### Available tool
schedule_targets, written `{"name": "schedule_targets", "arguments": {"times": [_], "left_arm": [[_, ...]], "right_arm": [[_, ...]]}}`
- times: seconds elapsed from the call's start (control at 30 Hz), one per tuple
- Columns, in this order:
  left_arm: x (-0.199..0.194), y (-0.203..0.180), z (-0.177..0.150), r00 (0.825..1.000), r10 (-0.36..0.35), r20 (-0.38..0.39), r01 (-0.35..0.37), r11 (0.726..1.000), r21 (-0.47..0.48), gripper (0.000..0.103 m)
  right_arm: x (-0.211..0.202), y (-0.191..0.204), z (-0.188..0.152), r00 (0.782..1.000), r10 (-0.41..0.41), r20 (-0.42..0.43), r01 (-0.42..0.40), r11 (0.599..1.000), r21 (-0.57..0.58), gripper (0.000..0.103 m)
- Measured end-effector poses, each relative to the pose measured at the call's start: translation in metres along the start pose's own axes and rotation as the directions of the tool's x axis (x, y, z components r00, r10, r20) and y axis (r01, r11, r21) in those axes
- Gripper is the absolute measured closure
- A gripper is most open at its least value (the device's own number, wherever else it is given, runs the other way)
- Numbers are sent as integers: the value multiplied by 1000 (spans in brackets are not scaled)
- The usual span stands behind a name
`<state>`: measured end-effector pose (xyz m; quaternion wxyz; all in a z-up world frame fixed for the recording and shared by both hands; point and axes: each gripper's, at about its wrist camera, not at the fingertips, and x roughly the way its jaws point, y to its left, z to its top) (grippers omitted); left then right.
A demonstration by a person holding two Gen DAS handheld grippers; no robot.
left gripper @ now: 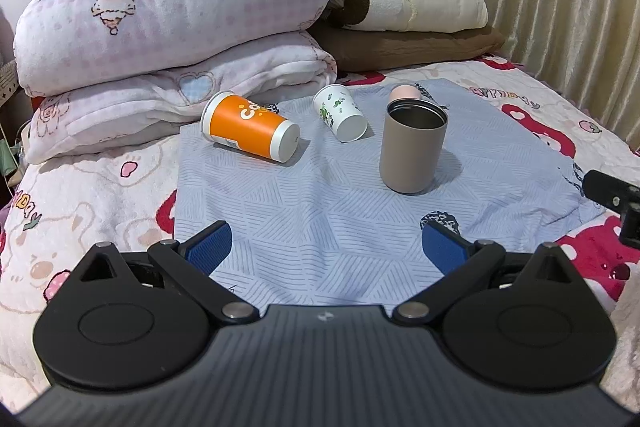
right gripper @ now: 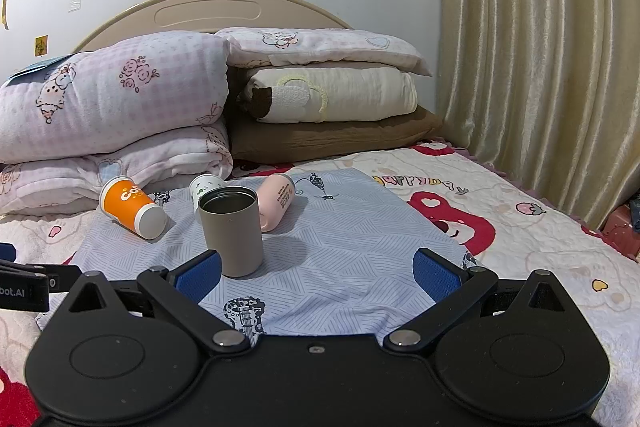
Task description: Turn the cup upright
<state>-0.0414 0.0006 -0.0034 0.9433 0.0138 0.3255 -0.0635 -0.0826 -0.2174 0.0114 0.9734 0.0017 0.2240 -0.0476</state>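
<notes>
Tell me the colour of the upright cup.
Taupe cup, dark metal inside; clearest in the right wrist view.

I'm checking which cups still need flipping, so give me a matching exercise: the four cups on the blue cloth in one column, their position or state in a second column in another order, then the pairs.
Things:
1. Orange paper cup
2. Small white paper cup with green print
3. Taupe metal tumbler
4. Pink plastic cup

States:
A. Upright, mouth open to the top
B. On its side, behind the upright cup
C. On its side, nearest the folded pink blankets
D. On its side, between two other cups

Pairs: 1-C, 2-D, 3-A, 4-B
</notes>
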Motion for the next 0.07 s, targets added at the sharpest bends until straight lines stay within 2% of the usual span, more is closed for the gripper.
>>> {"name": "schedule_targets", "arguments": {"times": [0.07], "left_arm": [[0,0,0,1000,0,0,0,1000,1,0]], "right_arm": [[0,0,0,1000,-1,0,1,1000,0,0]]}}
